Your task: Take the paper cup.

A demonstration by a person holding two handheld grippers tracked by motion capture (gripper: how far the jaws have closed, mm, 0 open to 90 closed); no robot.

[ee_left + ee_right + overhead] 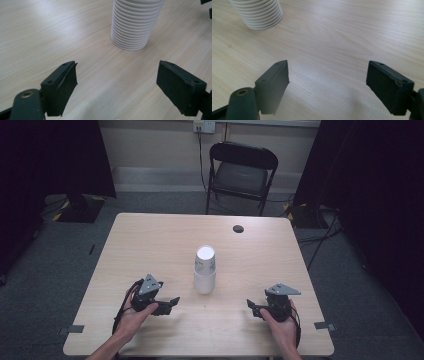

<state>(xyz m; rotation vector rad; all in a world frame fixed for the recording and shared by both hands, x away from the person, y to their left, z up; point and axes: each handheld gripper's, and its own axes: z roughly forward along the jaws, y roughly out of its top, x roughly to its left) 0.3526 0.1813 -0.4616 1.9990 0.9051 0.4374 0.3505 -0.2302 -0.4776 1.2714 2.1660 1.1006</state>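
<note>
Two grippers flank tall white stack of ribbed paper cups (pixel 205 270) on light wooden table (pixel 150 240); left gripper (pixel 168 306) jaws wide apart, empty; right gripper (pixel 253 309) likewise.

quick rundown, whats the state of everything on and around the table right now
stack of white ribbed paper cups: upside down, nested, standing upright mid-table, untouched
left tongs: open, nothing between the jaws, low over the table, left of the stack
right tongs: open, nothing between the jaws, right of the stack
light wooden table: bare apart from the stack, with a round dark hole near its far edge
black folding chair: unfolded, unoccupied, behind the table
</note>
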